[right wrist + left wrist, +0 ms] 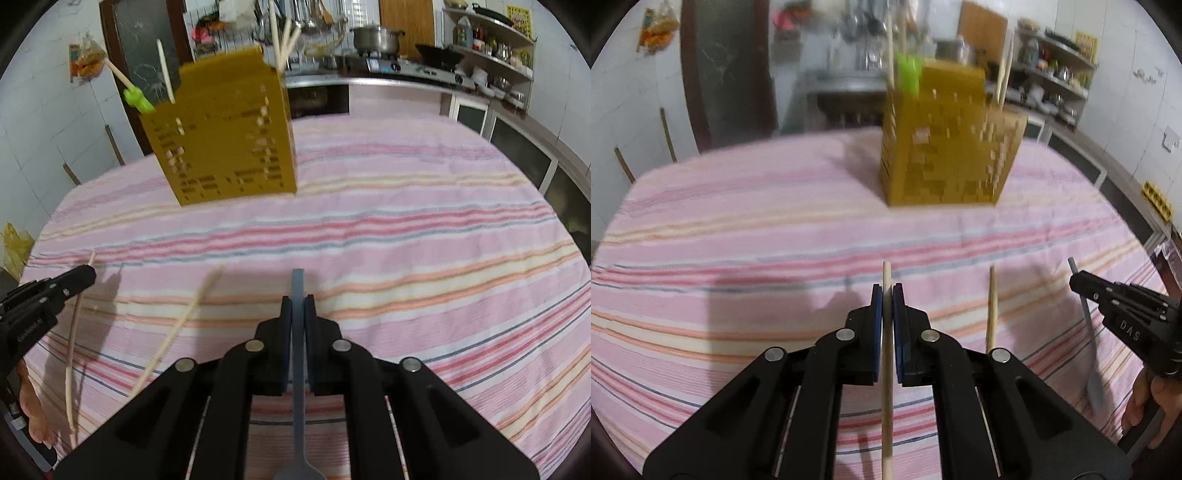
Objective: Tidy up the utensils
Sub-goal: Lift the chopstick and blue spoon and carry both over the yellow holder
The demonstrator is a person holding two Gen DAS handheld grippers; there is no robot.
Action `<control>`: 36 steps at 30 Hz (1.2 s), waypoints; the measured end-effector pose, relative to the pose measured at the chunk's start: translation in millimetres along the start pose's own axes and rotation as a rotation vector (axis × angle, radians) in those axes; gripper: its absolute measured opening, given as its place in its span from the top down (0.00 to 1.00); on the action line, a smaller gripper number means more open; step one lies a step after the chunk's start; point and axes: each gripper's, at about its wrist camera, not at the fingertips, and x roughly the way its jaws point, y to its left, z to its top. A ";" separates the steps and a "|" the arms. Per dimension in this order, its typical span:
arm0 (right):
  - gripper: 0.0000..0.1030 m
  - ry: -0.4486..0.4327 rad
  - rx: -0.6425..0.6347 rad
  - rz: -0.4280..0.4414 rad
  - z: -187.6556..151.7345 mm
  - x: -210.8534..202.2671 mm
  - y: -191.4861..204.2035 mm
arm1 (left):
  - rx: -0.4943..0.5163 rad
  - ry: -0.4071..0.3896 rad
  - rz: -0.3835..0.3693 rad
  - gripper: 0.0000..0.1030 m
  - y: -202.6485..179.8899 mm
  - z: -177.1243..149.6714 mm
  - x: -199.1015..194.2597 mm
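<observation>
A yellow perforated utensil holder (945, 136) stands on the striped tablecloth (775, 229), with several chopsticks and a green-handled utensil (908, 74) in it; it also shows in the right wrist view (225, 136). My left gripper (886, 295) is shut on a wooden chopstick (887, 406), held above the cloth. A second chopstick (991, 310) lies on the cloth beside it. My right gripper (298, 306) is shut on a grey utensil handle (298, 369), its spoon-like head toward the camera. The right gripper also shows at the right edge of the left wrist view (1078, 282).
The table stands in a kitchen. A counter with a stove and pot (376, 38) runs behind it, with shelves (491, 37) at the right. A dark door (731, 74) is at the back left. The left gripper shows at the left edge of the right wrist view (86, 275).
</observation>
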 end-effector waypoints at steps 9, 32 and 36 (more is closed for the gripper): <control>0.93 -0.157 -0.014 0.027 4.7 -34.9 9.7 | -0.028 -0.228 0.056 0.96 15.0 11.8 -68.3; 0.93 -0.414 -0.073 0.050 1.1 -84.1 24.8 | 0.000 -0.491 0.191 0.96 11.8 -9.6 -131.5; 0.93 -0.442 -0.078 0.058 8.4 -90.9 24.8 | 0.004 -0.525 0.206 0.96 6.0 -3.7 -140.6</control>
